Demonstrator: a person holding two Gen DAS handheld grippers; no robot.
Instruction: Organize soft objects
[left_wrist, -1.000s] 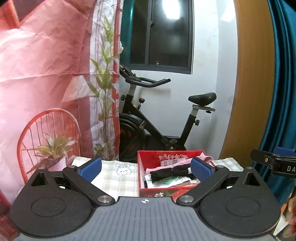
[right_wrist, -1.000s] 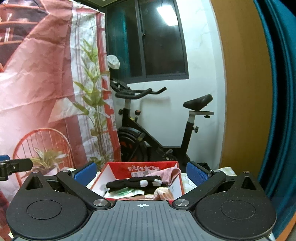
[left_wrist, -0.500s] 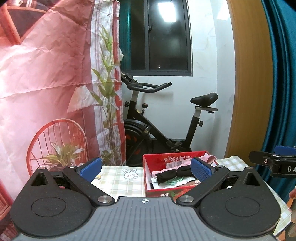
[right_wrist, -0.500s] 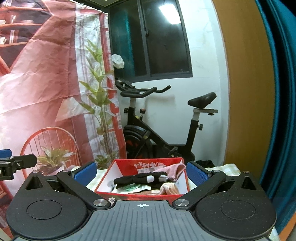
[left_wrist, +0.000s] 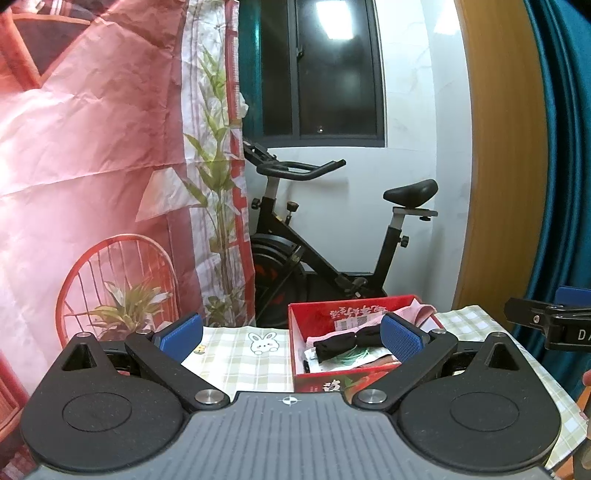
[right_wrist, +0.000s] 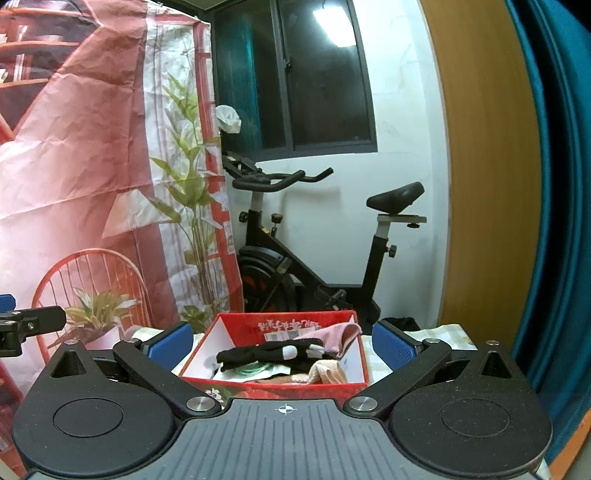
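Note:
A red box (left_wrist: 325, 384) (right_wrist: 273, 389) sits on a checked tablecloth (left_wrist: 236, 354). Inside lie a black glove (left_wrist: 347, 341) (right_wrist: 266, 354), a pink cloth (right_wrist: 334, 334) (left_wrist: 419, 310), a green cord (right_wrist: 251, 369) and a beige piece (right_wrist: 330, 371). My left gripper (left_wrist: 291, 334) is open and empty, held back from the box, which lies toward its right finger. My right gripper (right_wrist: 282, 343) is open and empty, with the box straight ahead between its fingers. Each gripper's tip shows at the edge of the other's view.
A black exercise bike (left_wrist: 332, 251) (right_wrist: 317, 251) stands behind the table by a white wall and dark window. A pink printed backdrop (left_wrist: 92, 147) hangs on the left. A wooden panel (right_wrist: 487, 184) and teal curtain (left_wrist: 565, 166) are on the right.
Both grippers have drawn back and tilted a little downward, so more tablecloth and box interior show. Both stay open and empty.

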